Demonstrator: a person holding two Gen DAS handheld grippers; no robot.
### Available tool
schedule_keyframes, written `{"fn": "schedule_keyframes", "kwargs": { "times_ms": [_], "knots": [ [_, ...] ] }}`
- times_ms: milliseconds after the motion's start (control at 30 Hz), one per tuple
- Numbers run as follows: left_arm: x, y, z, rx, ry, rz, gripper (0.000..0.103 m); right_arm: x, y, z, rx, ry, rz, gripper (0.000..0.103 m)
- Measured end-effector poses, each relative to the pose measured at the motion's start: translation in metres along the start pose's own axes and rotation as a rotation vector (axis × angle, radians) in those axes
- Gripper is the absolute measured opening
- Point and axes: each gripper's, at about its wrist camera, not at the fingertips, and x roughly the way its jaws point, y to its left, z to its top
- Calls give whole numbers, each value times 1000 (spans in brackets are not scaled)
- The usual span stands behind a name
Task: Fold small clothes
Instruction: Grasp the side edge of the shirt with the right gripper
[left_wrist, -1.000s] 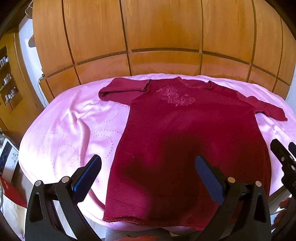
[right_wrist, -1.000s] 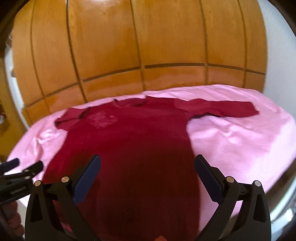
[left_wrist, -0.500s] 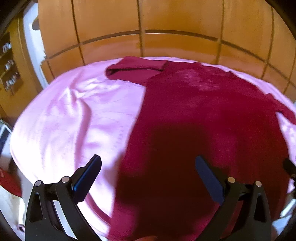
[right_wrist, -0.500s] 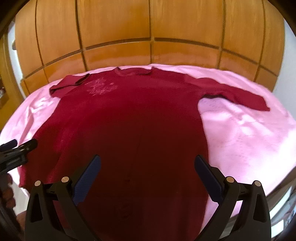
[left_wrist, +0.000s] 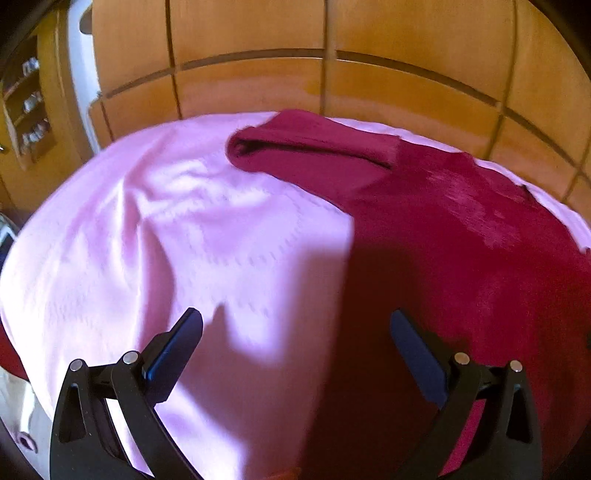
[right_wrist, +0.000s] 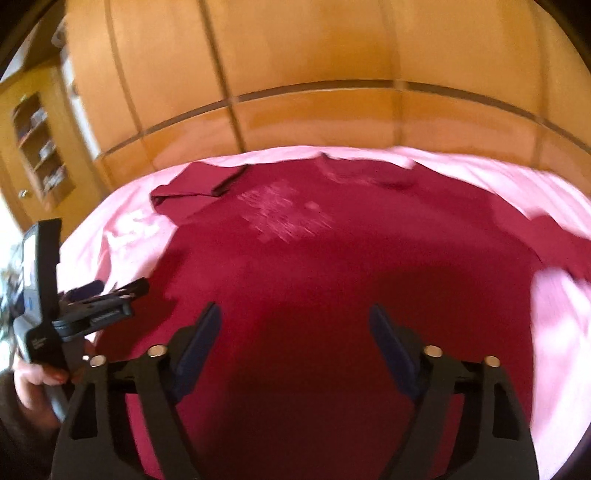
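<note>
Both grippers have come lower and closer to the dark red shirt (right_wrist: 332, 295) than one second ago, so the cloth now fills much more of each view, and both pictures are blurred. The shirt lies spread flat on a pink sheet (left_wrist: 166, 240), with its neck toward the wooden wall panels (left_wrist: 332, 37) at the top of the frame. In the left wrist view the left gripper (left_wrist: 295, 343) hangs above the side edge of the shirt: its left finger is over the pink sheet and its right finger is over the red cloth. Its jaws stand wide apart and hold nothing. One short sleeve (left_wrist: 306, 147) lies at the upper middle of this view, pointing to the left. In the right wrist view the right gripper (right_wrist: 295, 336) is over the middle of the shirt body, in the lower centre of the frame. Its jaws have just been closing a little, but they are open with a clear gap, and no cloth is between them. A pale printed pattern (right_wrist: 284, 214) shows on the chest, above the gripper. At the left edge of this view a hand (right_wrist: 33, 384) holds the left gripper. A shelf (right_wrist: 40, 147) stands at the upper left.
</note>
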Motion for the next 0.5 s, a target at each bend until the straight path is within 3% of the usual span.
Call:
{"fn": "schedule_keyframes", "kwargs": {
  "times_ms": [167,233,367,500],
  "knots": [
    [25,19,11,-27,79,57,101,44,15,36,-32,41,57,59],
    [29,36,14,-48,62,171,101,64,23,51,-41,66,74,58],
    [40,59,13,-86,59,291,101,88,37,72,-83,67,73,58],
    [44,60,7,-106,40,284,101,126,55,94,-102,81,70,58]
  ]
}}
